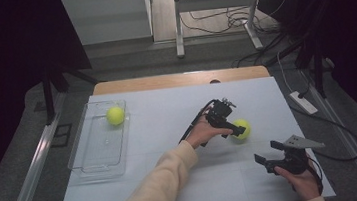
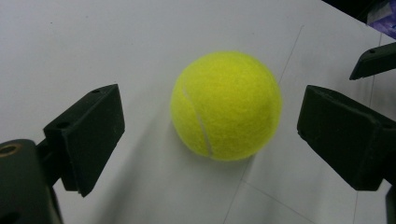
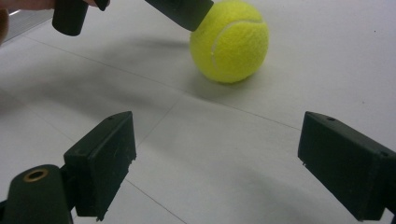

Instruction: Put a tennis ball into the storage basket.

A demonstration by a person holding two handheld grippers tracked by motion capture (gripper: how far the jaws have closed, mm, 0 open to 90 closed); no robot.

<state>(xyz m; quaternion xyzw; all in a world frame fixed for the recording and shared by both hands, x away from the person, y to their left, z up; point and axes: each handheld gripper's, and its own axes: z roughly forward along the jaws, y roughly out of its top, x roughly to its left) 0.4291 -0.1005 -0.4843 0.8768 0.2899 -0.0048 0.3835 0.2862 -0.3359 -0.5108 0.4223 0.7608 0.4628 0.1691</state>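
A yellow tennis ball (image 1: pixel 243 129) (image 2: pixel 226 105) (image 3: pixel 229 41) rests on the white table right of centre. My left gripper (image 1: pixel 237 130) (image 2: pixel 212 112) reaches across to it and stands open. The ball lies just beyond and between the jaws, with a gap on each side. My right gripper (image 1: pixel 268 152) (image 3: pixel 219 140) is open and holds nothing, low over the table near its front right, pointing toward the ball. A second tennis ball (image 1: pixel 115 115) lies in the far end of a clear plastic tray (image 1: pixel 100 168) at the left.
The white table top (image 1: pixel 175 181) ends at a wooden strip (image 1: pixel 179 80) at the back. Beyond it stand a desk frame (image 1: pixel 178 25) and loose cables (image 1: pixel 319 116) on the floor at the right. Bare table lies between tray and ball.
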